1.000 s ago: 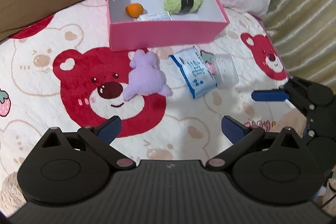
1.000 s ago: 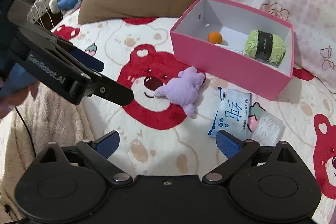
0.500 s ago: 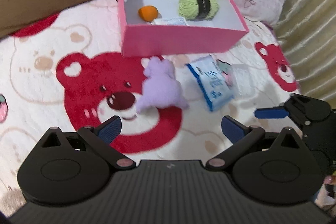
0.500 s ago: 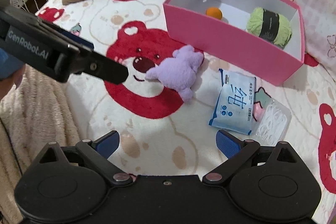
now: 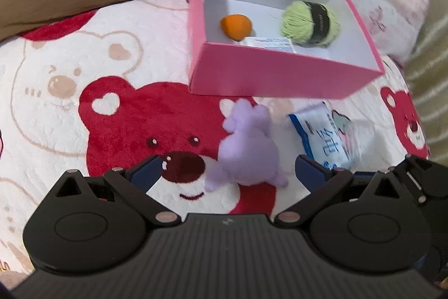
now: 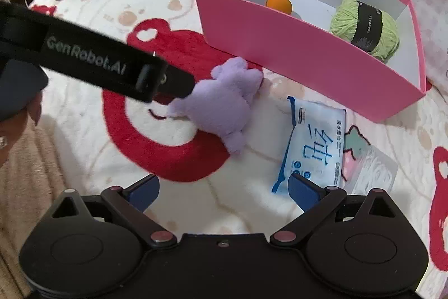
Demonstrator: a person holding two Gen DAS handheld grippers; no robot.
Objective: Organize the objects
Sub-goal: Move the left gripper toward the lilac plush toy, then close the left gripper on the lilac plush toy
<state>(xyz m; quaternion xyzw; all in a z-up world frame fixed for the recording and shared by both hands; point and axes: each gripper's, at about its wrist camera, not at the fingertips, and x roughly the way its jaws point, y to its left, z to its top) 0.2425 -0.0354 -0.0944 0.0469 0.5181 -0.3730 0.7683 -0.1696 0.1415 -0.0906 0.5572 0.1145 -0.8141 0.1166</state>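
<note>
Target obj: small lilac plush animal toy (image 5: 247, 149), lying flat on the white fleece blanket w/ red bear print (image 5: 84, 80), just in front of the near wall of the open pink cardboard box w/ white interior (image 5: 268, 74). Not yet in box.

L gripper (image 5: 228, 171): fingers spread wide, nothing between them; the plush sits just ahead of the gap, slightly toward the R finger. Seen from the R wrist view, the L gripper's black arm (image 6: 92, 60) ends next to the plush at its L side; contact can't be told.

R gripper (image 6: 222, 191): also spread, empty, over bare blanket. Its R fingertip (image 6: 302, 191) overlaps the lower edge of the blue-white soft tissue pack (image 6: 313, 150); whether touching, can't tell.

Beside the pack, on its R: a clear plastic case w/ white contents (image 6: 372, 173), partly under or against the pack edge.

Already in box: orange ball-like obj (image 5: 235, 25), lime-green yarn skein w/ black label band (image 5: 310, 23), a white printed label/packet (image 5: 270, 42) by the near wall.

Judged step: L approach to plush, pre-grasp.

Risks:
- plush is soft, offset in the gap → pinch may catch only a limb; could slip out on lift.
- fleece pile may get nipped w/ toy → blanket drags.
- box wall is close → a forward push could shove the plush against it or shift the light box.
- both grippers close together → collision possible.
</note>
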